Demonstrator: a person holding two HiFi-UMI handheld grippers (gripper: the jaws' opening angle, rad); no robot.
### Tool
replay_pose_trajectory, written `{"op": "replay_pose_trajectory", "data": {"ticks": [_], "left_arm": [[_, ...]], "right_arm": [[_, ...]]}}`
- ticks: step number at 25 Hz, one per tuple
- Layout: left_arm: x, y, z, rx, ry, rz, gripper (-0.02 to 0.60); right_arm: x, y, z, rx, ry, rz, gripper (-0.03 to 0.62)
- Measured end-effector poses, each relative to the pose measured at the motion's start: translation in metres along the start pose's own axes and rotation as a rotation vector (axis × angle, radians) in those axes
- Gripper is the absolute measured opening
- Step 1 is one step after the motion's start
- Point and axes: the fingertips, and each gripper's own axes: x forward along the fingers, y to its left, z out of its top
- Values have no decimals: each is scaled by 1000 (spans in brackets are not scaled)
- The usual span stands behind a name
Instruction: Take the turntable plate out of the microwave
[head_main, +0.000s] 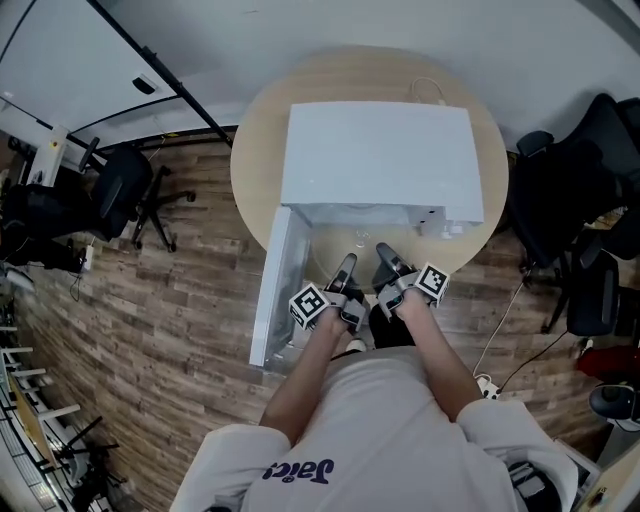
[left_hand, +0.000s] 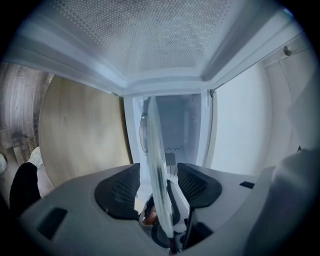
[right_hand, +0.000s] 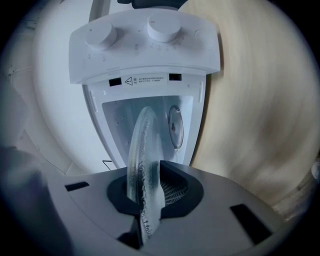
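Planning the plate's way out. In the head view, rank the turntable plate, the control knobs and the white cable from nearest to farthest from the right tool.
1. turntable plate: clamped in the right tool itself.
2. control knobs: just ahead, to its right.
3. white cable: behind the microwave, at the table's far edge.

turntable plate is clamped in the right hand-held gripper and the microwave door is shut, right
Not quite. The microwave door stands open, swung out at the left in the head view. The rest holds: the right hand-held gripper is clamped on the turntable plate.
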Motion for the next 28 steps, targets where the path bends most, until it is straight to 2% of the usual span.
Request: {"op": "replay_pose_trajectory", "data": {"ticks": [7, 14, 19, 22, 25, 28], "left_arm": [[-1, -26, -4, 11, 16, -113, 223], [-9, -52, -18, -15, 56, -157, 219], [-21, -67, -27, -19, 76, -141, 166], [-30, -75, -30, -33, 72, -148, 96], [-39, -87, -34, -55, 72, -164, 71], [-49, -96, -41, -39, 82, -156, 69]], "right_arm": [[-27, 26, -7, -19, -24, 30, 37], [-46, 49, -21, -38, -41, 64, 40], [-58, 62, -31, -39, -54, 74, 38], [-67, 72, -39, -38, -59, 91, 38], [-77, 79, -44, -29, -72, 107, 38], [-88, 83, -51, -20, -83, 117, 38]]}}
